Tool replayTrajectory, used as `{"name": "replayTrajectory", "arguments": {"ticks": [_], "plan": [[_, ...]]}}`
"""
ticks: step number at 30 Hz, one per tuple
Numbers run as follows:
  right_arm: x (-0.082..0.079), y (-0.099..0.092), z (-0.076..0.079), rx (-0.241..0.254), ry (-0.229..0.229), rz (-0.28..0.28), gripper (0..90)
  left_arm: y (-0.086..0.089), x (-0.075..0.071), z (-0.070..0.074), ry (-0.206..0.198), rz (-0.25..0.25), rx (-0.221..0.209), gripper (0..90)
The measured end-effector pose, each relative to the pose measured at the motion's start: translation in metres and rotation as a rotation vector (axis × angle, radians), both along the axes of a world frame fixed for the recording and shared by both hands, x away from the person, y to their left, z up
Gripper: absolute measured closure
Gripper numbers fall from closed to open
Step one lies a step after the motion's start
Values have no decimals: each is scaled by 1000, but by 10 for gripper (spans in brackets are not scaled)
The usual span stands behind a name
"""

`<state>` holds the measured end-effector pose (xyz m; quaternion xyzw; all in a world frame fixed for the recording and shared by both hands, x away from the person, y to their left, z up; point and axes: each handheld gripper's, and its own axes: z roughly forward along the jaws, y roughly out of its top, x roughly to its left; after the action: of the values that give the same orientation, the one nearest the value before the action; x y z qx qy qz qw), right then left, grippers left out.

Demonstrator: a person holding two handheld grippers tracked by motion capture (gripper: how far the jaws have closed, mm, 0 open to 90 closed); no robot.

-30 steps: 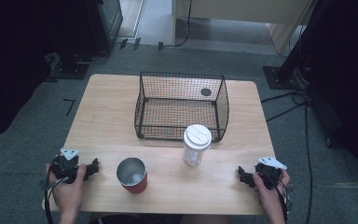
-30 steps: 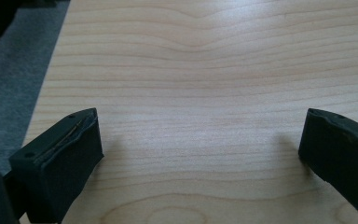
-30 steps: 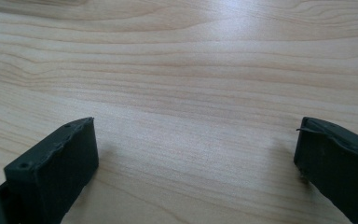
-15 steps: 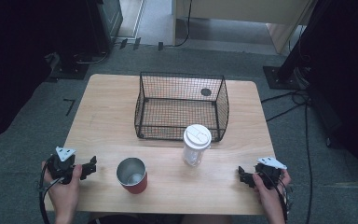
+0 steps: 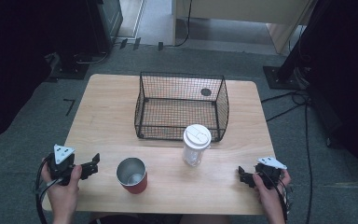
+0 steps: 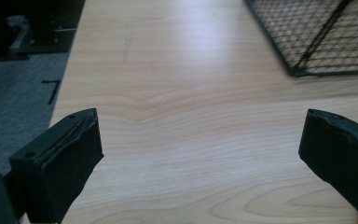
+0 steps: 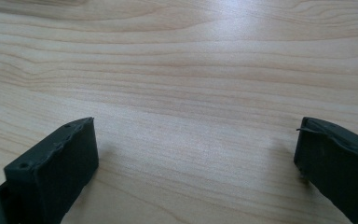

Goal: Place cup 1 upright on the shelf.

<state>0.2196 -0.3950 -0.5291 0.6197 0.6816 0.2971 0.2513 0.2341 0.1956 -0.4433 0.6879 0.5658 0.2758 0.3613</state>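
The left gripper (image 5: pixel 92 166) is resting near the tabletop's (image 5: pixel 107 116) front left corner, its jaws standing wide with bare wood between them. Just beside it, a red cup (image 5: pixel 132 175) is standing upright near the front edge. The right gripper (image 5: pixel 243 176) is sitting near the front right corner, its jaws also spread wide and holding nothing.

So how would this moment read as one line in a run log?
left gripper: open, near red cup | right gripper: open, empty | lidded cup: upright before basket
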Motion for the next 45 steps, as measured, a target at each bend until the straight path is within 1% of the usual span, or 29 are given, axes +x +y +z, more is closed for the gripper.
{"name": "replayTrajectory", "arguments": {"ticks": [4,5,6,7,12,17,20,23,29,32,35,38,40,44,45], "plan": [[0,0,0,0,0,0,0,-13,-6,10,-25,-42,7,0],[0,0,0,0,0,0,0,-16,-7,12,-31,-46,10,0],[0,0,0,0,0,0,0,-20,-10,15,-50,-55,21,0],[0,0,0,0,0,0,0,-20,-10,15,-50,-55,21,0],[3,0,0,0,1,-4,0,-28,-15,19,-58,-80,-1,0],[4,0,0,-1,-2,-9,0,-38,-20,26,-73,-118,0,0],[4,0,0,-1,-1,-9,0,-44,-24,33,-86,-150,-26,0],[4,0,0,-1,-1,-9,0,-48,-29,38,-100,-171,-41,0],[4,0,0,-1,-1,-9,0,-64,-37,45,-110,-227,-59,0],[4,0,0,-1,-1,-9,0,-74,-39,44,-105,-258,-53,0],[4,0,0,-1,-1,-9,0,-80,-38,41,-93,-282,-62,0],[4,0,0,-1,-1,-9,0,-85,-39,38,-90,-281,-62,0],[4,0,0,-1,-1,-9,0,-89,-40,36,-91,-275,-54,0],[4,0,0,-1,-1,-9,0,-98,-43,31,-99,-230,-19,0],[4,0,0,-1,-1,-9,0,-100,-44,30,-98,-230,-17,0]]}}
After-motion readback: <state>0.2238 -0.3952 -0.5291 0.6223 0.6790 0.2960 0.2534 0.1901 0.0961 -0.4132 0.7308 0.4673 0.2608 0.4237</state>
